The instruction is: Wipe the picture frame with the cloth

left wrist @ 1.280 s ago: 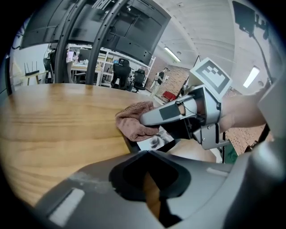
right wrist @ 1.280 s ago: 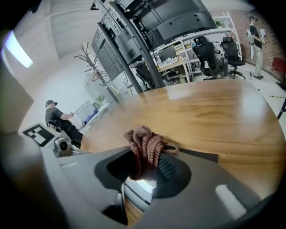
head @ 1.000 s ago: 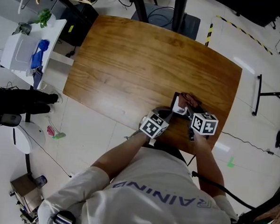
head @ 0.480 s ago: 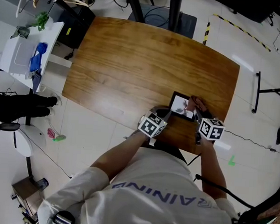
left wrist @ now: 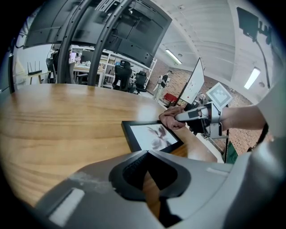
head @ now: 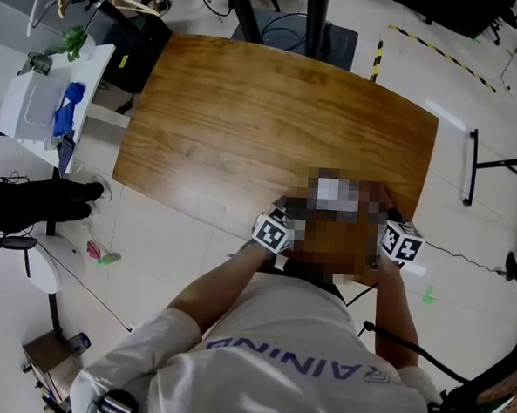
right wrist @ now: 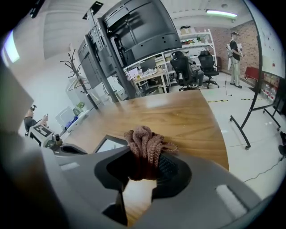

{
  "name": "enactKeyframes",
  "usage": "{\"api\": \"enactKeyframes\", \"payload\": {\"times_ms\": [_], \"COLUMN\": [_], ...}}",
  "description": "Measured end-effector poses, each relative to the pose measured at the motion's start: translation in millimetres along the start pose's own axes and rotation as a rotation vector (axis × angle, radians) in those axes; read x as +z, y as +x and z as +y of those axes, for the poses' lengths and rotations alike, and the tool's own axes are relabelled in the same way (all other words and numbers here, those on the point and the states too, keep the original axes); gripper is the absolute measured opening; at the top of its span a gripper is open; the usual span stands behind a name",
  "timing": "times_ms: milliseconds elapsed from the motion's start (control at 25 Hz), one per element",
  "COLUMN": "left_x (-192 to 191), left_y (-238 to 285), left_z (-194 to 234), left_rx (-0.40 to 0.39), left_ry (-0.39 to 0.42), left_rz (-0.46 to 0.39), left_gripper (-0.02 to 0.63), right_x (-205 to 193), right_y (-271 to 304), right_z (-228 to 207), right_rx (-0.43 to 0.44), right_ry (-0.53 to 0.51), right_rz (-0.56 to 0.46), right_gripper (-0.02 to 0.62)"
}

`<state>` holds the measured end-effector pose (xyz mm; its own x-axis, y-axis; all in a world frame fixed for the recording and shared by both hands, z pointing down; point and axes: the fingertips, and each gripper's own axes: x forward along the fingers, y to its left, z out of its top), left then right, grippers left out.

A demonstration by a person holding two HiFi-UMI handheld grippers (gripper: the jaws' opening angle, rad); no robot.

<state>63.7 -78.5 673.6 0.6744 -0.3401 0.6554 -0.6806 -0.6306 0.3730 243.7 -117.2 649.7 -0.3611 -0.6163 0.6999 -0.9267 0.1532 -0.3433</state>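
Pinkish-brown cloth (right wrist: 145, 144) clamped in the right gripper (right wrist: 143, 173) should sweep flat across the picture frame (left wrist: 152, 136) while the empty, parted left gripper (left wrist: 149, 178) steadies it

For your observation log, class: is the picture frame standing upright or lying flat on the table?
Lying flat. In the left gripper view the picture frame rests face up on the wooden table.
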Motion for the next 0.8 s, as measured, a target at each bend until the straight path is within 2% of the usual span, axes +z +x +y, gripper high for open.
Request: {"api": "enactKeyframes", "payload": {"times_ms": [200,320,400,520,640,800], "left_x": [0,0,0,-1,-1,2], "left_y": [1,0,0,0,1,1], "left_z": [1,1,1,1,1,-1], "left_rx": [-0.001,-0.003,-0.003,-0.002,-0.005,-0.01], "left_ry": [-0.001,-0.004,-0.006,-0.009,-0.01,-0.017], "left_rz": [0.001,0.002,0.001,-0.001,-0.001,-0.005], "left_gripper": [0.006,0.006,0.007,0.006,0.006,0.006], "right_x": [1,15,25,23,13,0], "right_y": [-5,-11,-11,5,31,58], "right_z": [3,25,51,96,132,151], "right_rx": [0.015,0.092,0.152,0.236,0.287,0.278], "right_ry": [0.015,0.071,0.063,0.018,0.019,0.028], "right_rz": [-0.026,-0.08,-0.096,-0.068,-0.021,0.053], "right_gripper": [0.121,0.121,0.121,0.121,0.121,0.121]}}
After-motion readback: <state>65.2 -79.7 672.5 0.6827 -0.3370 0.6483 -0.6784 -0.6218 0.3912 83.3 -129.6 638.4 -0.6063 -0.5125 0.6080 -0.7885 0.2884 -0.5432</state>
